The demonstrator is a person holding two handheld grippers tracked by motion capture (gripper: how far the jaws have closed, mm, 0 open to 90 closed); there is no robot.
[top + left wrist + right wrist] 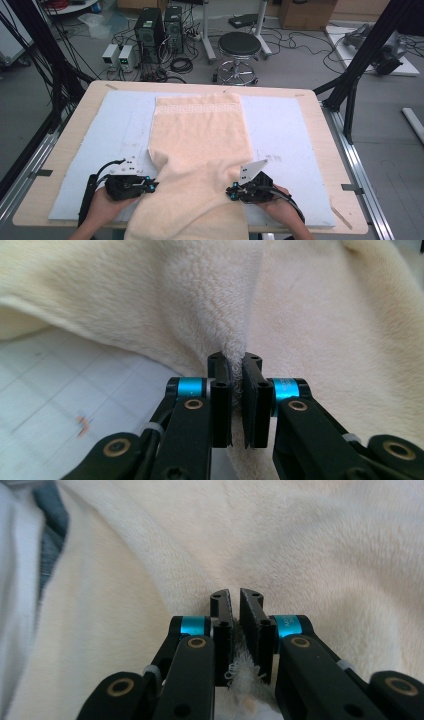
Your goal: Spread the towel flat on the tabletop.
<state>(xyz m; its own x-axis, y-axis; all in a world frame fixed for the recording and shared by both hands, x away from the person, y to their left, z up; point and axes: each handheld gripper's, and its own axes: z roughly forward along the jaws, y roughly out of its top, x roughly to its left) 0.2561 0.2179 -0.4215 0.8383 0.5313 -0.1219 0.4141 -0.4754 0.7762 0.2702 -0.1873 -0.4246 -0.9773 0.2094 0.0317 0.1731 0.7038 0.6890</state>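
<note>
We see the cream towel flat on the white mat, near end hanging past the table at 6 o'clock | left gripper at 8 o'clock, clenched on a towel fold | right gripper at 5 o'clock, pinching the frayed towel edge | both tips point inward

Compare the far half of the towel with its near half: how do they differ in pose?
The towel's far half lies flat and smooth on the mat; the near half is bunched, creased, and hangs over the table edge. The far half is untouched; the left tongs and right tongs pinch the near half. Both are cream.
</note>
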